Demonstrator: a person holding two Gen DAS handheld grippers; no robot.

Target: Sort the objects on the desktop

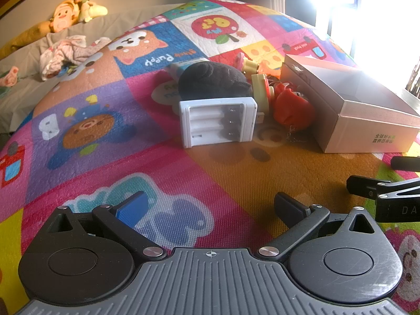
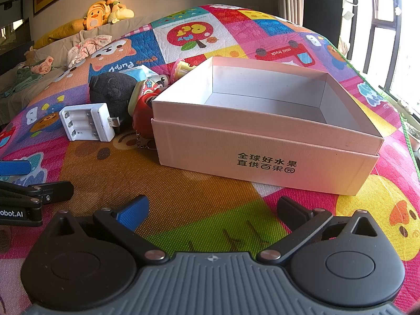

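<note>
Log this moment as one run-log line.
left gripper: open, empty | right gripper: open, empty | white plastic battery charger: on mat | open white cardboard box: empty | sorting: not started

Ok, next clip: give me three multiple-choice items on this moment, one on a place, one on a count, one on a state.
1. Where does the white battery charger lie relative to the cardboard box?
A. inside it
B. on the mat, to its left
C. on top of its rim

2. How many battery slots does the charger have?
A. one
B. three
C. six

3. What is the state of the left tongs and right tongs?
A. both open, holding nothing
B. left shut on the charger
C. right shut on the black plush toy

Answers: 1 B, the charger sits on the play mat left of the box in both views. 2 B, three parallel slots show. 3 A, each pair of fingers stands apart with only mat between.
</note>
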